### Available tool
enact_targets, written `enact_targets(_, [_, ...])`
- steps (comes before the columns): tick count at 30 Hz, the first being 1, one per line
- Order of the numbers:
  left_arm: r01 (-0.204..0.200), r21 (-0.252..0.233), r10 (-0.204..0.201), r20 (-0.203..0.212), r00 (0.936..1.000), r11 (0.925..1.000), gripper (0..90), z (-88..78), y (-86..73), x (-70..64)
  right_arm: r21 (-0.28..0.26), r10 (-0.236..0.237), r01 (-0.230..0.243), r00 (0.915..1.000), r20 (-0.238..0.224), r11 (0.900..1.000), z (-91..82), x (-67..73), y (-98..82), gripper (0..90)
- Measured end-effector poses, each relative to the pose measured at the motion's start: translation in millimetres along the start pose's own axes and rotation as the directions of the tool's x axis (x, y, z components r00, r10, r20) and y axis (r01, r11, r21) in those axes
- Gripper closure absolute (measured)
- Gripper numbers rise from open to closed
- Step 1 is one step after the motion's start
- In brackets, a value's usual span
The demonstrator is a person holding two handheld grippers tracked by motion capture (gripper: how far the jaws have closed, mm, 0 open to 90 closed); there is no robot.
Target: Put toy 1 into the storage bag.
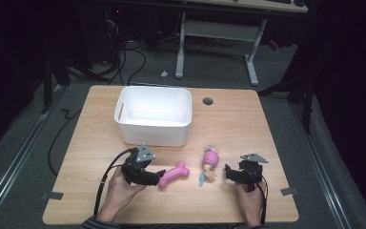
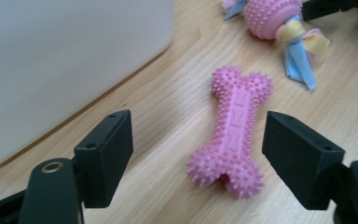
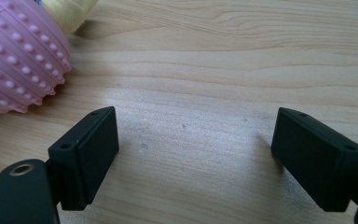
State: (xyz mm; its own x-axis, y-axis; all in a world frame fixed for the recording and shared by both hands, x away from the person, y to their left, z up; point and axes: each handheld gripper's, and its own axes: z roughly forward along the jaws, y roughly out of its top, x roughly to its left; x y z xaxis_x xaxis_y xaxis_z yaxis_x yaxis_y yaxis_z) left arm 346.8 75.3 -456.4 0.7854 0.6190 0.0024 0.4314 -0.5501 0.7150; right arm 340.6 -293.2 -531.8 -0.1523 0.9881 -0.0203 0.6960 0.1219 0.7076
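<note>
Pink bone toy [image 1: 174, 174] lay on table [image 1: 248, 124] w/ left gripper [image 2: 198, 149] jaws wide around it, not clamped. Bin [image 1: 153, 115] sat empty. Spiky ball toy [image 1: 210, 160] untouched beside right gripper [image 3: 196, 154], jaws apart. Nothing picked up yet.

white tub [image 1: 153, 117] on wooden table [image 1: 248, 124], grey desk frame [image 1: 217, 33] behind on carpet

A pink spiked rubber bone [image 1: 174, 174] lies flat on the wooden table [image 1: 228, 124], slanted, just in front of the white bin [image 1: 153, 114]. Right of it, apart, rests a pink studded ball toy [image 1: 210, 160] with yellow and blue strips, seemingly fabric.
</note>
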Motion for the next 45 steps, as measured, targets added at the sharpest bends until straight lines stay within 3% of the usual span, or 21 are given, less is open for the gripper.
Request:
enact_targets(7, [-0.042, 0.041, 0.041, 0.027, 0.9988, 0.9983, 25.7, 14.0, 9.6, -11.1, -0.001, -0.005, 0.005, 1.0, -0.001, 1.0, 0.1, -0.2, 0.0, 14.5])
enact_targets(17, [-0.114, 0.122, 0.107, 0.067, 0.992, 0.9859, 32.0, 46.4, 20.0, -27.0, 0.001, -0.006, 0.006, 1.0, -0.007, 1.0, 0.3, 0.4, 0.4, 14.5])
enact_targets(24, [-0.124, 0.164, 0.113, 0.075, 0.9907, 0.9786, 36.7, 64.8, 18.9, -29.2, 0.001, -0.006, 0.006, 1.0, -0.008, 1.0, 0.3, 0.5, 0.4, 14.5])
enact_targets(36, [-0.13, 0.223, 0.113, 0.088, 0.9897, 0.966, 43.2, 81.5, 16.0, -29.8, 0.0, -0.008, 0.008, 0.9999, -0.01, 1.0, 0.4, 0.7, 0.5, 14.5])
enact_targets(45, [-0.118, 0.218, 0.104, 0.077, 0.9917, 0.9688, 50.9, 82.0, 14.1, -26.8, 0.001, -0.009, 0.009, 0.9999, -0.011, 1.0, 0.5, 1.0, 0.5, 14.5])
